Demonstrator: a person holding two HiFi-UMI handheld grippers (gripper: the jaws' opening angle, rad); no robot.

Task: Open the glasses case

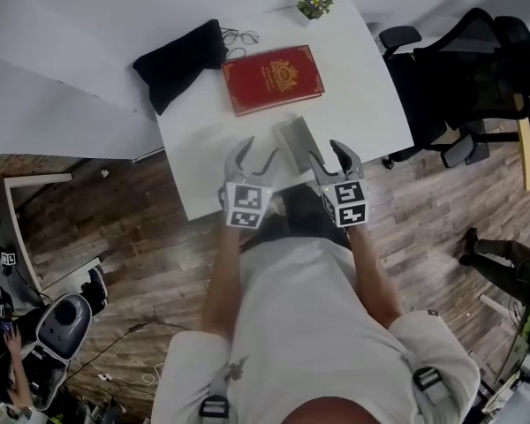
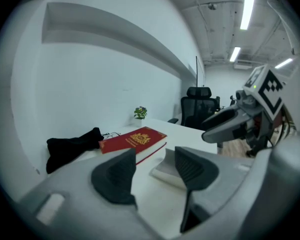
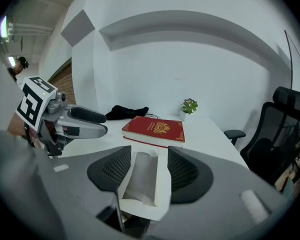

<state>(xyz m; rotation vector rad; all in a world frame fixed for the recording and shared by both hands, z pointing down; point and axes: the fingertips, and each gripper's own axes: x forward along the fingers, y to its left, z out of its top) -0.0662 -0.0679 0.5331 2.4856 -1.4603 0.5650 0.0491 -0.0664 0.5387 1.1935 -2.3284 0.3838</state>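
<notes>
The pale grey glasses case lies near the table's front edge, and its lid looks raised with the light inside showing. In the right gripper view the case shows in the gap between my right gripper's jaws, which stand open and do not press on it. In the head view my right gripper hovers at the case's near right corner. My left gripper hangs just left of the case, open with nothing between its jaws. The left gripper view has the case beyond my left gripper.
A red book lies behind the case on the white table. A black pouch, a pair of glasses and a small potted plant sit further back. Black office chairs stand to the right.
</notes>
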